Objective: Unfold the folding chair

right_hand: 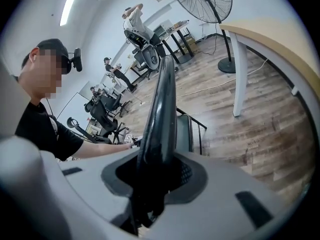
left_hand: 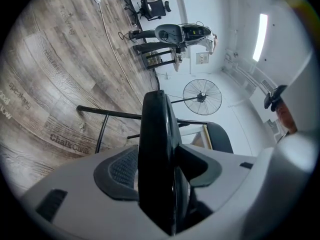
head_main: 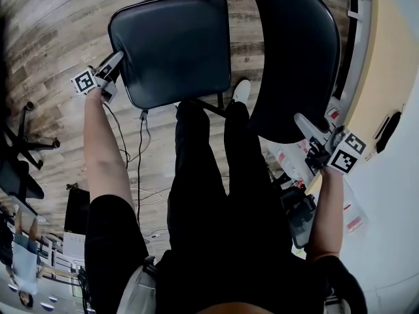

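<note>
The black folding chair stands in front of me on the wood floor, its padded seat (head_main: 173, 48) at the left and its curved backrest (head_main: 294, 57) at the right. My left gripper (head_main: 116, 61) is at the seat's left edge. In the left gripper view that seat edge (left_hand: 157, 134) fills the gap between the jaws of the left gripper (left_hand: 159, 176), which is shut on it. My right gripper (head_main: 302, 122) is at the backrest's lower edge. In the right gripper view the right gripper (right_hand: 155, 176) is shut on the thin backrest edge (right_hand: 162, 109).
A pale-topped table (head_main: 386, 64) on white legs (right_hand: 239, 79) stands close at the right. My legs (head_main: 209, 175) are directly behind the chair. Cables (head_main: 139, 169) trail on the floor at the left, near an office chair base (head_main: 19, 142). A pedestal fan (left_hand: 202, 97) stands farther off.
</note>
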A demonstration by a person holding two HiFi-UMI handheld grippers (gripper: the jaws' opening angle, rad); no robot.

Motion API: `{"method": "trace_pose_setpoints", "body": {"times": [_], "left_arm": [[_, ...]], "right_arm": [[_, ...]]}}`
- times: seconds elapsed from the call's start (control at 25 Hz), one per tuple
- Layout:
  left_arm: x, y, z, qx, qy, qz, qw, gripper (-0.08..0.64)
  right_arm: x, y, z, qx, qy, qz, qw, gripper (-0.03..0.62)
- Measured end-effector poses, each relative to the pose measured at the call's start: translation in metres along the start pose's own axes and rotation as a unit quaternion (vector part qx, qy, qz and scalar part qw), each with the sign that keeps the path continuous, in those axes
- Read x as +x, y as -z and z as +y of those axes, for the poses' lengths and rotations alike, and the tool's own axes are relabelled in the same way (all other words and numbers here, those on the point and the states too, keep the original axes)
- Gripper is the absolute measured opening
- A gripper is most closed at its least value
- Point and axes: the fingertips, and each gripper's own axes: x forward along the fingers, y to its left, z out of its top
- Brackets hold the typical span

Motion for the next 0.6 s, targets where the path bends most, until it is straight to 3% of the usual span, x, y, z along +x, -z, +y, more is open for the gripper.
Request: {"method": "trace_pose_setpoints", "body": {"times": [0.08, 0.2, 0.28, 0.36, 0.6], "left_arm": [[-0.003, 0.001, -0.002, -0.006, -0.009, -0.01, 0.9999, 0.263], [-0.013, 0.003, -0.004, -0.014, -0.042, -0.014, 0.9989, 0.295], [-0.025, -0.001, -0.004, 0.031, -0.095, 0.001, 0.995, 0.301], [-0.032, -0.004, -0.016, 0.073, -0.124, 0.011, 0.9895, 0.308], [-0.062, 0.005, -0.094, 0.11, -0.163, 0.008, 0.9805, 0.308]], "right_arm": [[-0.001, 0.001, 0.0, 0.001, -0.005, 0.002, 1.0, 0.103], [0.001, 0.0, -0.003, -0.004, 0.01, 0.018, 1.0, 0.158], [0.0, -0.004, -0.007, -0.001, 0.023, 0.017, 1.0, 0.233], [-0.009, -0.014, -0.012, 0.009, 0.036, -0.001, 0.999, 0.272], [-0.048, -0.053, 0.001, -0.001, 0.052, -0.069, 0.996, 0.275]]}}
